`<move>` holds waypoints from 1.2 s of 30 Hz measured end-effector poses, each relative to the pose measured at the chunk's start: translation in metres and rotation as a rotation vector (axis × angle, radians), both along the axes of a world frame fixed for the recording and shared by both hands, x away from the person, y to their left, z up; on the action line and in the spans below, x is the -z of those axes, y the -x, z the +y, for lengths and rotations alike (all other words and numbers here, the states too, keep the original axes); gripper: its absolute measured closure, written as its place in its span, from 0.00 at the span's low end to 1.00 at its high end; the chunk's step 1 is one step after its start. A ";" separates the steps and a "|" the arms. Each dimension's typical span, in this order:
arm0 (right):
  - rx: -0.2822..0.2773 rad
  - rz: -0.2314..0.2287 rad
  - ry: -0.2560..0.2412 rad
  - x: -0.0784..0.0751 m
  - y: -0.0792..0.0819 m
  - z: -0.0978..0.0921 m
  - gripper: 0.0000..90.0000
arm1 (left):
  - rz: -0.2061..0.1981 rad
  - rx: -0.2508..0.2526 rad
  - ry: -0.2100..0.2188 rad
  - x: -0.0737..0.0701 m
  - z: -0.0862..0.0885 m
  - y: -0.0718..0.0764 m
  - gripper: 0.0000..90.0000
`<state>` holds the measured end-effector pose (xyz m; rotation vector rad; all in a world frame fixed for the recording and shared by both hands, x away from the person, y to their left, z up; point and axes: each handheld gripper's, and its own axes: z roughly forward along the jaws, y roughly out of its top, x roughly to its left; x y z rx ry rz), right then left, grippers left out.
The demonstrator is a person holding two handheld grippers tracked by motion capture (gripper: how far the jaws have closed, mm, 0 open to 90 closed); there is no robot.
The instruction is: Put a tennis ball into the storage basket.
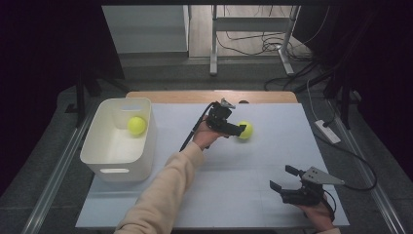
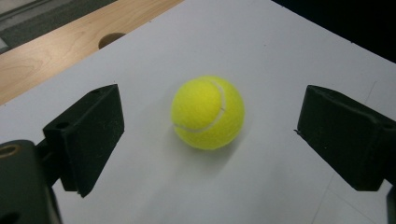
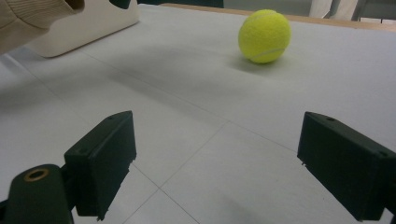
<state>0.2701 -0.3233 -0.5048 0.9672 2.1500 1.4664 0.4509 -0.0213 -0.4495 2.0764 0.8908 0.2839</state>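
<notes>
Tennis ball (image 1: 245, 130) is what your left gripper (image 1: 239, 129) is reaching for, and it lies on the white sheet (image 1: 253, 165) that covers the desk (image 1: 204, 96), a little right of the middle and toward the far side.

At the left of the desk stands a white plastic bin (image 1: 118, 168) with a handle slot in its near wall. A second tennis ball (image 1: 137, 125) rests inside it, near the far right corner.

Moving right, your left forearm in its cream sleeve (image 1: 165, 190) crosses the sheet diagonally from the near edge. Your left gripper sits at the end of it, right at the loose ball, with its cable trailing back toward you. In the left gripper view its jaws stand wide apart with the ball (image 2: 208, 112) between them, slightly left of centre and farther out than the tips. Neither jaw touches the ball, and the ball rests on the sheet with its seam facing up.

At the near right corner your right gripper (image 1: 283, 178) rests low over the sheet, well apart from the ball, with its grey three-cornered plate on top. In the right gripper view its jaws are also spread wide, with nothing but bare sheet between them. The loose ball (image 3: 264, 36) lies far ahead of them, and the bin (image 3: 88, 25) and your sleeve (image 3: 28, 21) sit at the upper left.
</notes>
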 end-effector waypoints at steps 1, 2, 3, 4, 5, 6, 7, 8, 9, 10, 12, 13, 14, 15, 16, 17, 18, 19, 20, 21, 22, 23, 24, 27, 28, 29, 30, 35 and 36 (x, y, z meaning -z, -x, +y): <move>0.000 0.000 0.004 0.000 0.000 0.000 0.13 | 0.004 0.001 -0.006 0.001 -0.001 -0.001 0.09; -0.003 0.001 0.002 0.000 0.000 0.000 0.13 | 0.006 0.000 -0.007 0.003 -0.002 -0.003 0.09; -0.003 0.000 0.002 0.000 0.000 0.000 0.13 | 0.007 -0.002 -0.017 0.005 -0.002 -0.004 0.09; -0.003 -0.002 0.003 0.000 0.000 0.000 0.13 | 0.011 -0.005 -0.015 0.006 -0.002 -0.005 0.09; -0.004 -0.002 0.004 0.000 0.000 0.000 0.13 | 0.011 -0.005 -0.015 0.006 -0.002 -0.005 0.09; -0.004 -0.002 0.004 0.000 0.000 0.000 0.13 | 0.020 -0.006 -0.005 0.008 -0.002 -0.007 0.09; -0.003 -0.002 0.004 0.000 0.000 -0.001 0.13 | 0.028 -0.004 -0.004 0.010 -0.003 -0.008 0.09; -0.001 -0.002 0.003 0.000 0.000 -0.001 0.13 | 0.030 -0.009 -0.002 0.012 -0.004 -0.009 0.09; -0.001 -0.002 0.003 0.000 0.000 -0.001 0.13 | 0.029 -0.009 -0.001 0.013 -0.005 -0.010 0.09; -0.001 -0.002 0.005 0.000 0.000 -0.001 0.13 | 0.030 -0.007 0.001 0.014 -0.006 -0.010 0.09; 0.001 -0.003 0.005 0.000 0.000 -0.001 0.13 | 0.028 -0.005 0.004 0.018 -0.010 -0.012 0.09; 0.001 -0.003 0.004 0.000 0.000 -0.001 0.13 | 0.028 -0.005 0.004 0.018 -0.010 -0.012 0.09; 0.001 -0.003 0.004 0.000 0.000 -0.001 0.13 | 0.030 -0.001 0.000 0.020 -0.013 -0.012 0.09; 0.001 -0.003 0.003 0.000 0.000 -0.001 0.13 | 0.030 0.002 -0.006 0.021 -0.014 -0.013 0.09; 0.001 -0.004 0.003 0.000 0.000 -0.001 0.13 | 0.031 0.002 -0.014 0.022 -0.016 -0.014 0.09; 0.000 -0.003 0.004 0.000 0.000 -0.001 0.13 | 0.034 0.004 -0.017 0.024 -0.017 -0.015 0.09; 0.001 -0.002 0.002 0.000 0.000 -0.001 0.13 | 0.038 0.004 -0.013 0.025 -0.018 -0.016 0.08; 0.000 -0.002 0.002 0.000 0.000 -0.001 0.13 | 0.038 0.004 -0.015 0.026 -0.019 -0.016 0.08; -0.001 -0.003 0.002 0.000 0.000 -0.001 0.13 | 0.040 0.001 -0.016 0.027 -0.020 -0.017 0.08; -0.002 -0.003 0.002 0.000 0.000 -0.001 0.13 | 0.040 0.002 -0.016 0.028 -0.021 -0.017 0.08; -0.003 -0.003 0.002 0.000 0.000 -0.001 0.13 | 0.041 0.003 -0.022 0.029 -0.021 -0.018 0.08; -0.003 -0.002 0.003 0.000 0.000 -0.001 0.13 | 0.039 0.001 -0.025 0.030 -0.022 -0.018 0.08; -0.004 -0.003 0.002 0.000 0.000 -0.001 0.13 | 0.039 0.000 -0.029 0.031 -0.022 -0.019 0.08; -0.005 -0.002 0.001 0.000 0.000 -0.001 0.13 | 0.043 -0.005 -0.028 0.032 -0.022 -0.021 0.08; -0.006 -0.002 0.002 0.000 0.000 -0.001 0.13 | 0.043 -0.005 -0.028 0.032 -0.023 -0.021 0.08; -0.006 -0.002 0.003 0.000 0.000 -0.001 0.13 | 0.041 -0.004 -0.027 0.032 -0.023 -0.021 0.08; -0.004 -0.001 0.002 0.000 0.000 0.000 0.13 | 0.041 -0.002 -0.028 0.032 -0.024 -0.021 0.08; -0.007 0.000 0.004 0.000 0.000 0.000 0.13 | 0.043 0.002 -0.033 0.033 -0.026 -0.023 0.08; -0.007 -0.001 0.005 0.000 0.000 0.000 0.13 | 0.043 0.002 -0.033 0.033 -0.026 -0.024 0.08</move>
